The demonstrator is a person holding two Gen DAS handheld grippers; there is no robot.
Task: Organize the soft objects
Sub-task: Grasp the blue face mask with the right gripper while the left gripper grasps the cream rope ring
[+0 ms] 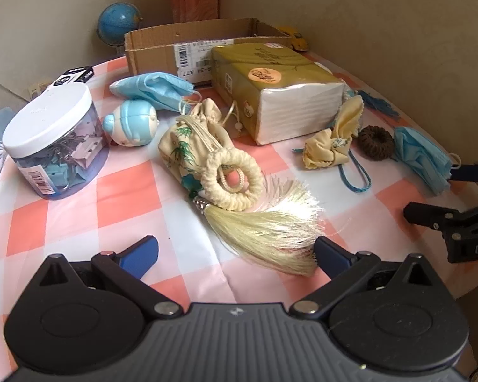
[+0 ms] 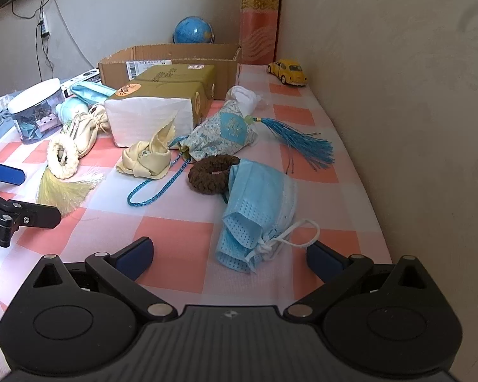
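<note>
My left gripper [image 1: 235, 254] is open and empty, its fingers either side of the tassel [image 1: 267, 232] of a cream drawstring pouch [image 1: 188, 143] with a cream ring [image 1: 232, 176]. My right gripper [image 2: 229, 256] is open and empty, just in front of a crumpled blue face mask [image 2: 258, 207]. Behind the mask lie a brown scrunchie [image 2: 210, 175], a blue patterned pouch [image 2: 226, 133] with a blue tassel [image 2: 306, 143], and a folded yellow cloth [image 2: 146, 159]. A second blue mask [image 1: 153, 89] lies near the cardboard box [image 1: 162, 47].
A tissue pack [image 1: 280, 95] stands mid-table in front of the open box. A clear jar of clips [image 1: 51, 146] and a blue-white toy [image 1: 132, 124] are at the left. A yellow toy car [image 2: 288, 71] and a globe [image 2: 192, 30] are at the back. A wall runs along the right.
</note>
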